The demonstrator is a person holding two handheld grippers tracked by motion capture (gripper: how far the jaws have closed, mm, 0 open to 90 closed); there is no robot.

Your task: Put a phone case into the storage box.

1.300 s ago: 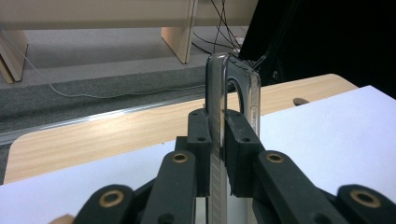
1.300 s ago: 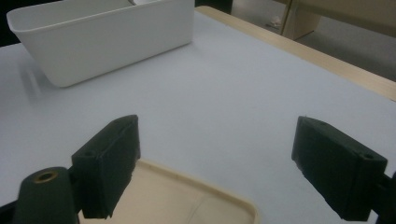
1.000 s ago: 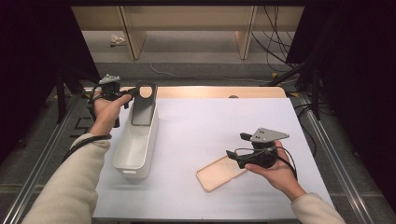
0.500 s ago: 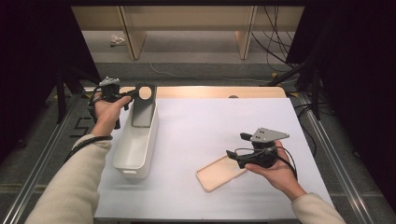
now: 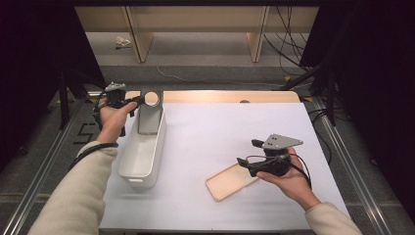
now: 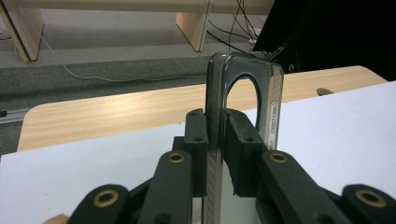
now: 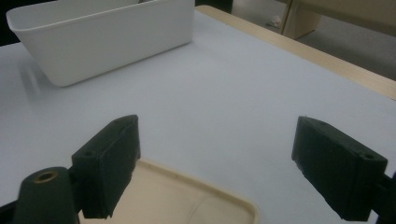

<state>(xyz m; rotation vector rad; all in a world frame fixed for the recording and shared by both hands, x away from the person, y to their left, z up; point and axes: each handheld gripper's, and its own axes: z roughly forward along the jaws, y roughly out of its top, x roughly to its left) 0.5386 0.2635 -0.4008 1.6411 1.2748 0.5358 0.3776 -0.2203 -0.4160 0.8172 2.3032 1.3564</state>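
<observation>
A dark, see-through phone case with a round camera hole stands upright over the far end of the white bin. My left gripper is shut on its upper edge. In the left gripper view both pads press the case from either side, though the jaws have just been opening slightly. My right gripper stands open just above the near right end of a beige tray. In the right gripper view its wide-apart jaws hang over the tray's rim, holding nothing.
A white mat covers the table, with a wooden strip showing along the far edge. The bin lies lengthwise at the left. Wooden shelf legs and cables stand on the floor beyond the table.
</observation>
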